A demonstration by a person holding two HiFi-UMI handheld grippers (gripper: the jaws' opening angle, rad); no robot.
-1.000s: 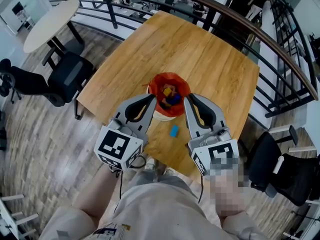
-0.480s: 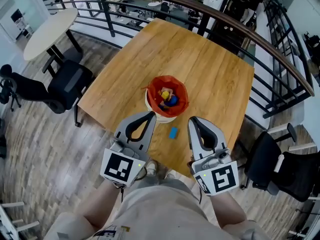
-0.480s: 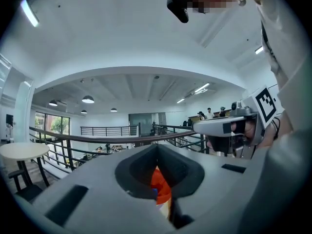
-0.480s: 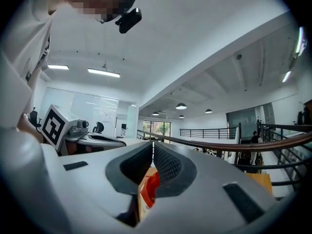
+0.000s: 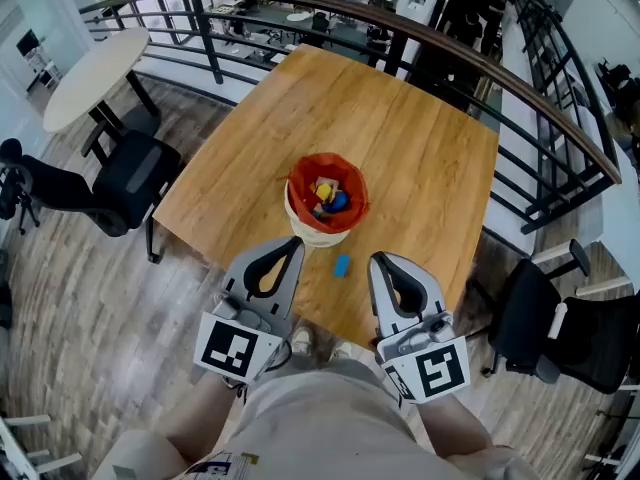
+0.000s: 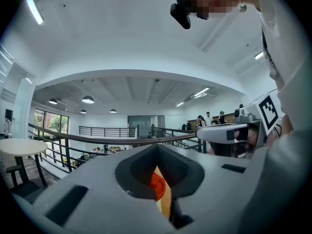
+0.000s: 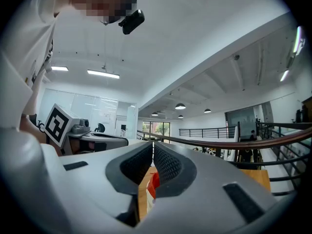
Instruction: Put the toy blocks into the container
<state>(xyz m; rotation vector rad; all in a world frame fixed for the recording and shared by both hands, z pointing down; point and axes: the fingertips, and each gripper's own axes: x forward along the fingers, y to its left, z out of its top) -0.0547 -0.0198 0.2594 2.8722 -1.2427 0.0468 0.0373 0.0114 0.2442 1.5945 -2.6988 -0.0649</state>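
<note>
Blocks [image 5: 325, 196] sit in the red-lined container [image 5: 318, 232], mid desk [image 5: 420, 148]. One blue block [image 5: 342, 265] lies on the desk just in front of it, near the near edge. L tongs [image 5: 296, 240] & R tongs [image 5: 374, 259] are both clenched tip to tip, nothing btwn them, held level over the near edge, one each side of the blue block. Open wood all round the container. Railing [image 5: 500, 68] runs behind the far edge; chairs [image 5: 135, 173] on the floor at left & right.
</note>
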